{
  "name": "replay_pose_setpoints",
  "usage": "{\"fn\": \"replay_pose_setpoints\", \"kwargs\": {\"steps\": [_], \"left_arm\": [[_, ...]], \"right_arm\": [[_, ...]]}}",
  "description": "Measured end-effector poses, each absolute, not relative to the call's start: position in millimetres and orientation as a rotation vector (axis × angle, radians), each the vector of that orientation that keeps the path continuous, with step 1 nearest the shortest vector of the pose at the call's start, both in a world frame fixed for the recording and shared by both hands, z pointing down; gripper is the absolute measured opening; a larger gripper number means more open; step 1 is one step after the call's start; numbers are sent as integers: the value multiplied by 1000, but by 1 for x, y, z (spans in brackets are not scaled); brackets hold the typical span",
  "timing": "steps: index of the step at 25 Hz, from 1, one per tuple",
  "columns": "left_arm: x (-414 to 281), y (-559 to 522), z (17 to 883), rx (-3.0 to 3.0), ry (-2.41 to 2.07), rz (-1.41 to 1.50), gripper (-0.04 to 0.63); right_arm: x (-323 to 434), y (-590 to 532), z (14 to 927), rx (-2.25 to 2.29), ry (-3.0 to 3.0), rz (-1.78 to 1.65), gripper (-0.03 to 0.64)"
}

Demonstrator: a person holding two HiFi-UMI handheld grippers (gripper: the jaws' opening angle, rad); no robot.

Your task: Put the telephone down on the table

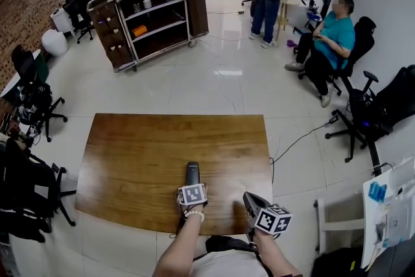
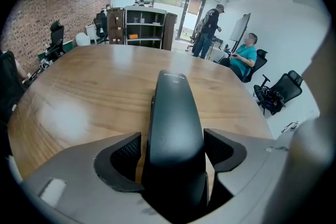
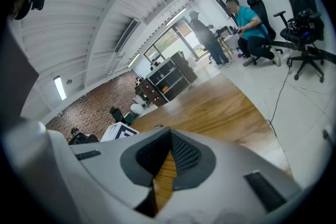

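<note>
Black telephone (image 1: 192, 172) — lying flat on table (image 1: 130, 159).

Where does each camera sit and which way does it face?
Head view: on the person's head, steeply down at the table; forearms, left gripper and right gripper show.
Left gripper view: on the left gripper, along its open jaws; the telephone lies between them.
Right gripper view: on the right gripper, across the table past shut jaws.
Shared: head and left gripper views show the telephone.

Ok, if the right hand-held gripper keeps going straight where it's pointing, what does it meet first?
Probably the wooden table: bare tabletop shows just beyond the right hand-held gripper, nothing in between, though depth is unclear.
</note>
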State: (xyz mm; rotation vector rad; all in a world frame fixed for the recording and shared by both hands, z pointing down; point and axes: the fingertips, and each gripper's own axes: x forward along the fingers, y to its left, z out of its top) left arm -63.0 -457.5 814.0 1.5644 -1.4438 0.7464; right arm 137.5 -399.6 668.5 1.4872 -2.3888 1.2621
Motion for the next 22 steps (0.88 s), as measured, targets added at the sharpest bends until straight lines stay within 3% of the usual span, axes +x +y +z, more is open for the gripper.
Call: {"fn": "replay_pose_setpoints", "kwargs": {"steps": [4,9,11,14,20,22], "left_arm": [[-71,-457,805,1600,-1464,707,423],[-86,-440,766,1731,-1472,522,422],[-89,-430,739,1821,-1436,388,361],[-109,-406,705,1876,-1420,247,190],[-166,-340,673,1862,-1502,216,22],[-176,-314,664,1881,-1490,190,0]], "right_arm": [[135,-393,666,1489,-2393,1256,3],[131,-385,661,1511,-2403,1244,3],[128,-380,659,1510,-2412,1229,3],[118,-366,655,1488,-2426,1198,3],[83,-325,639,1435,-2473,1127,3],[71,-306,632,1426,-2491,1102,3]]}}
